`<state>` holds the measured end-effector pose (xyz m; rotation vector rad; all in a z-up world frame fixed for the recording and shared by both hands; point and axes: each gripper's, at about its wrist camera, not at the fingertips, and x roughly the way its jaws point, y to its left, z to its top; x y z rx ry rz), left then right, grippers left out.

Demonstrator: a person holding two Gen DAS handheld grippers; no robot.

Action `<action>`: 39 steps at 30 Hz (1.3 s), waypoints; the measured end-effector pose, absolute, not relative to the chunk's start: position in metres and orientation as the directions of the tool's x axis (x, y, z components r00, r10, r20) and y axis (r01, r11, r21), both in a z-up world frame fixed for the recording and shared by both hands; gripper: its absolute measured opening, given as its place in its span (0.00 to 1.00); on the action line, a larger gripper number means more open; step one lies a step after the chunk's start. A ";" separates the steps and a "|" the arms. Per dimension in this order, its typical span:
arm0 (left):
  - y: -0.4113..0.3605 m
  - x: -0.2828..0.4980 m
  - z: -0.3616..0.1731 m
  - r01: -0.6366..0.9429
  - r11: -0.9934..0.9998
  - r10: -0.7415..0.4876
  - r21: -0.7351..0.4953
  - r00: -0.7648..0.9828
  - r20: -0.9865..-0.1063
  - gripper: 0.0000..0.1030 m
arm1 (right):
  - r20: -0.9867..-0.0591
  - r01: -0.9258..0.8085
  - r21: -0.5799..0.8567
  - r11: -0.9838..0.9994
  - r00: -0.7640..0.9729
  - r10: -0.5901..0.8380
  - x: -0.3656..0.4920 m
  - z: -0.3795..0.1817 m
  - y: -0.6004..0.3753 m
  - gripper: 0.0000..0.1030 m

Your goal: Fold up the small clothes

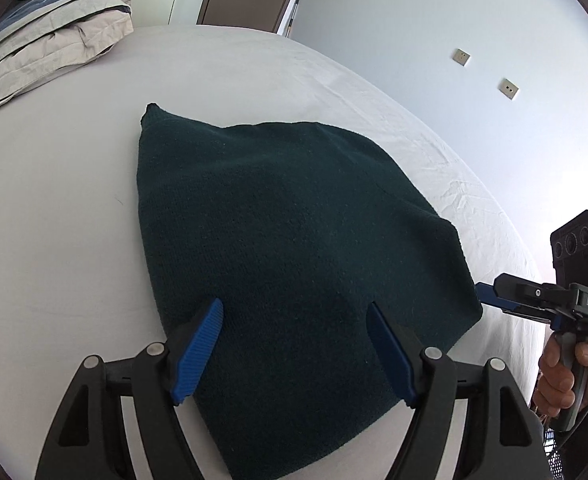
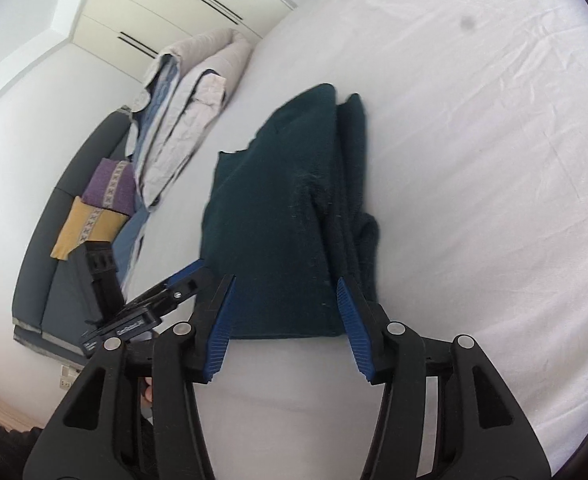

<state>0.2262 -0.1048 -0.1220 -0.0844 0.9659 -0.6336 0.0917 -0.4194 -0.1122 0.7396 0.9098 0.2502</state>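
A dark green knitted garment (image 1: 294, 248), folded and soft, is spread on smooth white bedsheet (image 1: 54, 220) ahead of both released grippers: left gripper (image 1: 294, 354), right gripper (image 2: 290, 326).

Home bedroom: sheeted bed (image 1: 74, 184), folded duvet (image 2: 190, 120), wardrobe (image 2: 182, 4).
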 end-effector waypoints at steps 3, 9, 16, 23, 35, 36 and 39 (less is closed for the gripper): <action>-0.093 0.222 -0.108 0.443 0.811 -0.565 -0.383 0.422 -0.709 0.74 | -0.583 0.096 0.685 0.723 0.668 0.463 0.089 -0.098 -0.436 0.48; -0.053 0.239 -0.097 0.348 0.818 -0.576 -0.459 0.499 -0.647 0.78 | -0.630 0.143 0.660 0.738 0.640 0.440 0.129 -0.096 -0.453 0.71; -0.025 0.281 -0.146 0.174 0.788 -0.604 -0.590 0.402 -0.688 0.78 | -0.709 0.198 0.658 0.726 0.488 0.510 0.192 -0.141 -0.438 0.71; -0.055 0.301 -0.157 0.165 0.759 -0.647 -0.630 0.297 -0.702 0.61 | -0.733 0.214 0.638 0.740 0.462 0.499 0.229 -0.153 -0.427 0.44; -0.067 0.280 -0.122 0.234 0.847 -0.530 -0.477 0.330 -0.781 0.35 | -0.867 0.071 0.161 0.984 0.487 0.107 0.220 -0.091 -0.322 0.22; -0.063 0.272 -0.114 0.247 0.855 -0.518 -0.456 0.346 -0.782 0.35 | -0.858 0.057 0.158 0.986 0.502 0.109 0.215 -0.080 -0.312 0.22; -0.042 0.242 -0.091 0.287 0.869 -0.492 -0.404 0.395 -0.776 0.35 | -0.834 0.005 0.173 0.985 0.532 0.144 0.195 -0.057 -0.281 0.22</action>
